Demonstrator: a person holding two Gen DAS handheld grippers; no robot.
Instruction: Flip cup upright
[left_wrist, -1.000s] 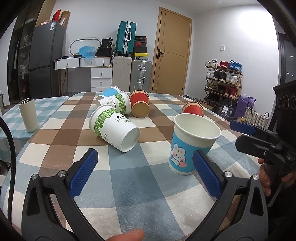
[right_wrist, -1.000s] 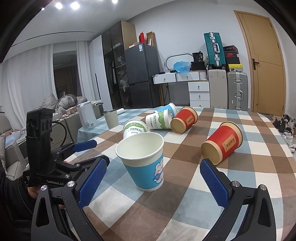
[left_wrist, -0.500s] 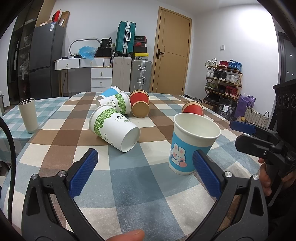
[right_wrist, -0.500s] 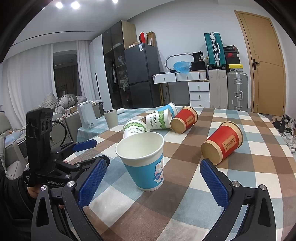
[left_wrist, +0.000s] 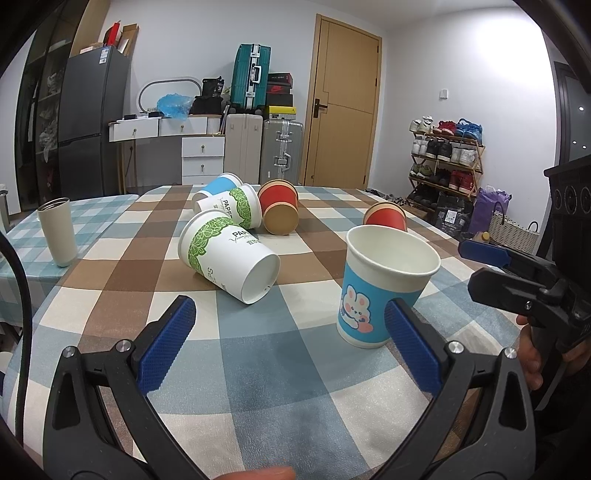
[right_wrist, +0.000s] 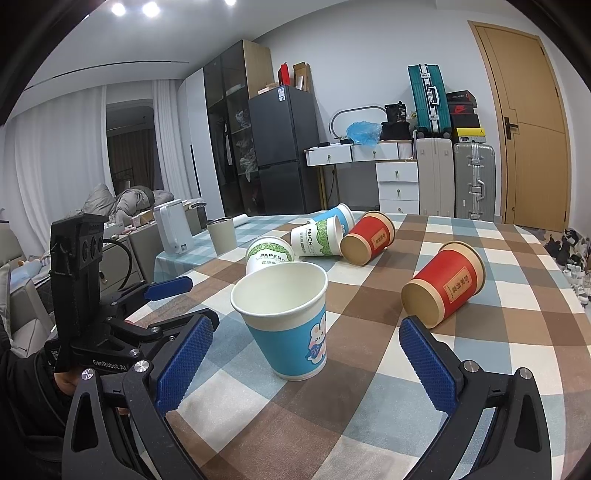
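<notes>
A blue paper cup with a rabbit print (left_wrist: 380, 288) (right_wrist: 288, 317) stands upright on the checked tablecloth. Several cups lie on their sides behind it: a green-and-white cup (left_wrist: 229, 254) (right_wrist: 267, 254), a second green-and-white cup (left_wrist: 236, 206) (right_wrist: 319, 238), a blue cup (left_wrist: 218, 186) (right_wrist: 338, 218), a red cup (left_wrist: 279, 210) (right_wrist: 367, 236) and another red cup (left_wrist: 386, 219) (right_wrist: 443, 282). My left gripper (left_wrist: 291, 347) is open and empty, short of the cups. My right gripper (right_wrist: 306, 365) is open and empty, with the upright cup just beyond its fingertips.
A beige tumbler (left_wrist: 57, 230) (right_wrist: 221, 236) stands at the table's left side, and a white kettle (right_wrist: 173, 229) beyond it. The table edge (left_wrist: 480, 280) runs close by the right gripper. Suitcases, drawers, a fridge and a shoe rack (left_wrist: 447, 162) line the room.
</notes>
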